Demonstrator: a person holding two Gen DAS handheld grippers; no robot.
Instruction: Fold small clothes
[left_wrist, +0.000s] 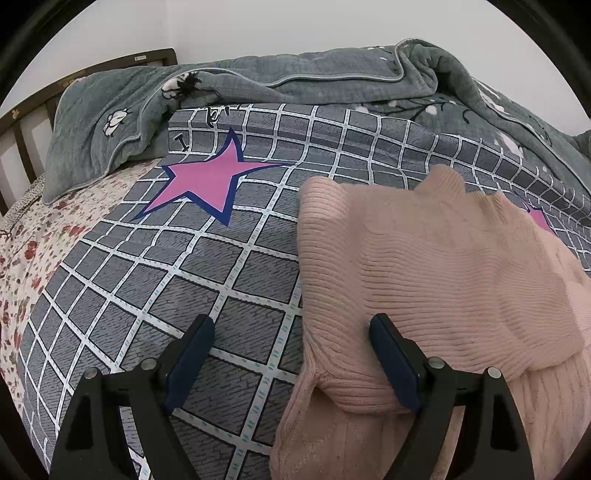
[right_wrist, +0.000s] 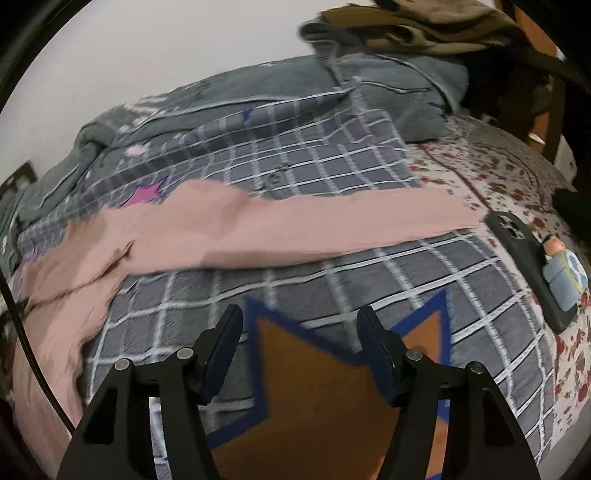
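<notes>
your left claw (left_wrist: 291, 360) is spread wide over the near left edge of the pink sweater (left_wrist: 424, 266) on the checked bed cover (left_wrist: 184, 280), pinching nothing. your right claw (right_wrist: 299, 354) gapes empty over an orange star (right_wrist: 317, 398), the sleeve (right_wrist: 295, 229) stretched beyond it.

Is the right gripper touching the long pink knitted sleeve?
Apart. The right wrist view shows the right gripper open over checked cover, the sleeve lying beyond.

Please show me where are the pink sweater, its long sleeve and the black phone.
pink sweater (left_wrist: 424, 258), left wrist view, ribbed body.
long sleeve (right_wrist: 332, 225), right wrist view, middle of sleeve.
black phone (right_wrist: 524, 258), right wrist view, back of case.
</notes>
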